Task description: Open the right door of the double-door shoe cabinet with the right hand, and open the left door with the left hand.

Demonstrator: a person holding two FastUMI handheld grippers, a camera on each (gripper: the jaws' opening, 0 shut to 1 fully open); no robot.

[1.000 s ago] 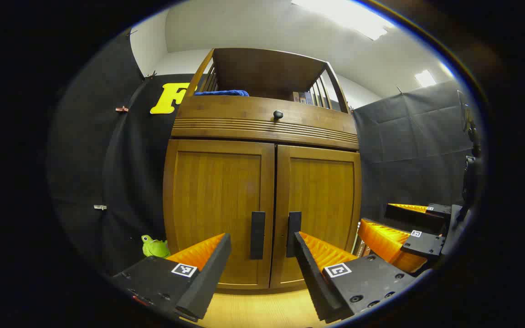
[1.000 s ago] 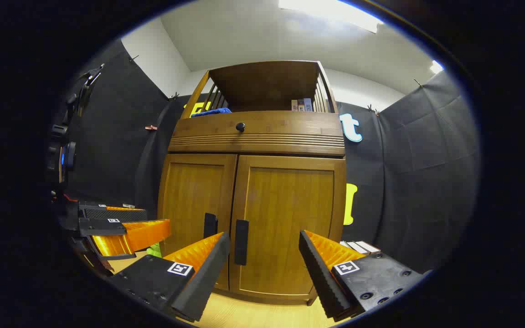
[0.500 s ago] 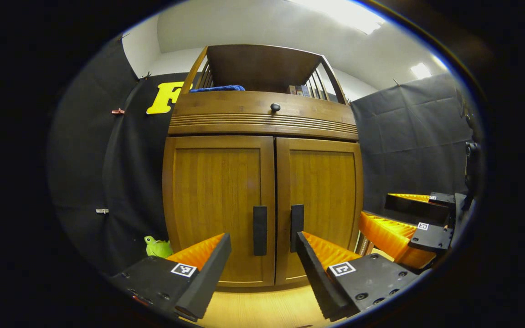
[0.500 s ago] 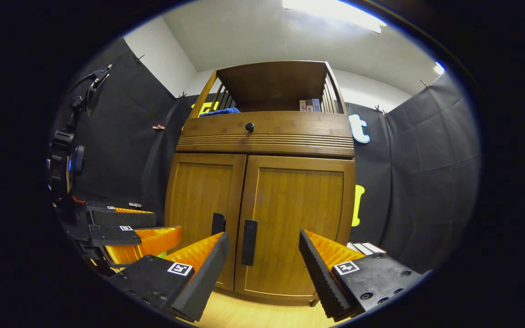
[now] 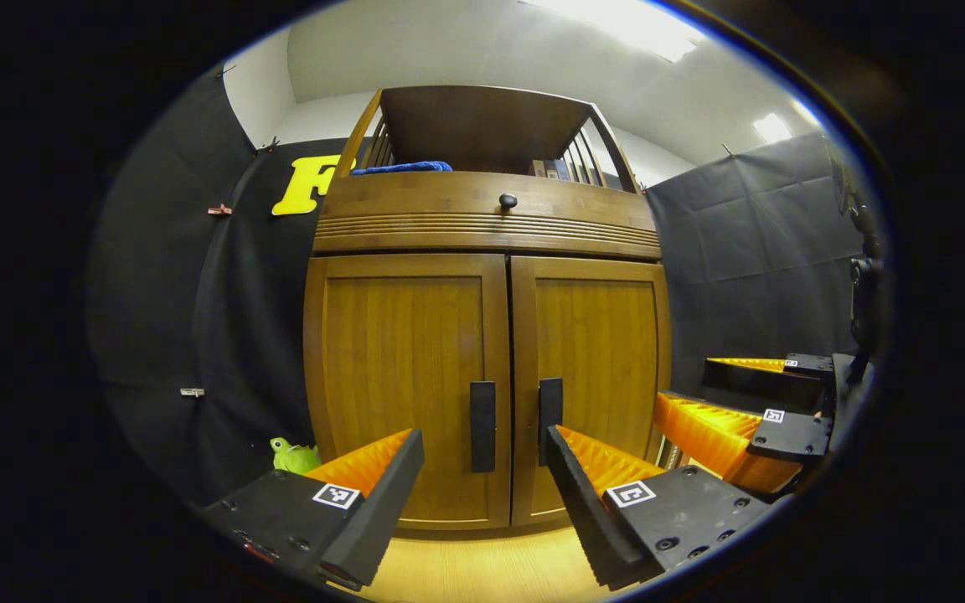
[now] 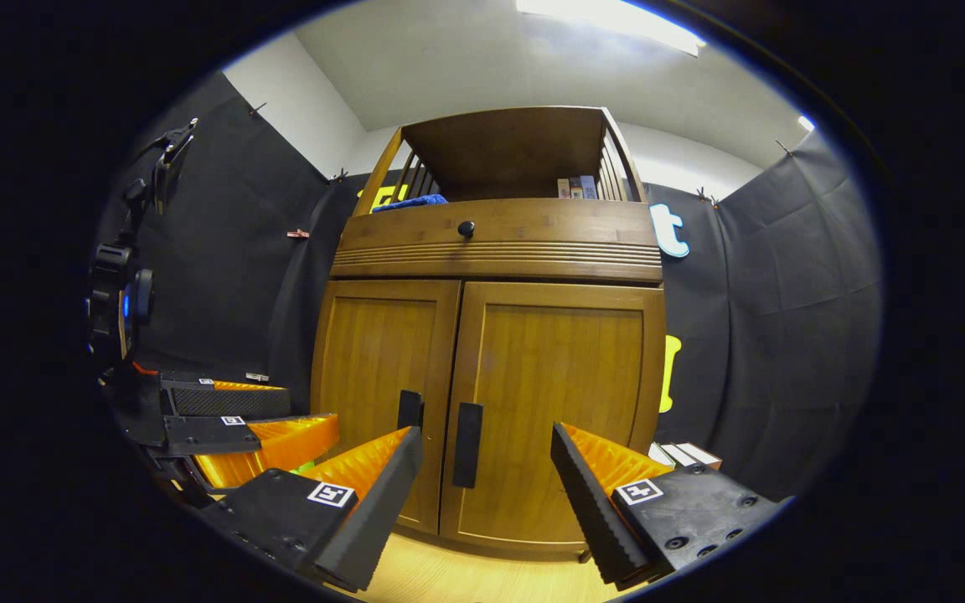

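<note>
- Black cloth walls close in the booth, and the wooden double-door shoe cabinet (image 5: 487, 335) stands against them on a pale wood floor (image 5: 482, 565).
- Both doors are shut: the left door (image 5: 403, 385) and the right door (image 6: 554, 410) meet flush at the middle seam, with no gap that I can make out.
- Each door carries a dark vertical handle beside that seam, the left door's handle (image 5: 482, 425) and the right door's handle (image 6: 467, 444), and neither is touched.
- Facing the left handle, the left hand-held gripper (image 5: 482, 494) has its fingers spread wide and holds nothing; it sits short of the cabinet.
- Pointing at the right door, the right hand-held gripper (image 6: 487, 494) is likewise wide apart and empty, with the handle between its fingers in line of sight but well ahead of them.
- I'd say nothing of the task is done yet: both approaches, both grasps and both pulls remain, right door first.
- Above the doors sits a drawer with a round knob (image 5: 508, 201), and the open shelf on top holds a blue cloth (image 5: 403, 167).
- Down by the cabinet's left foot lies a green frog toy (image 5: 294, 456).
</note>
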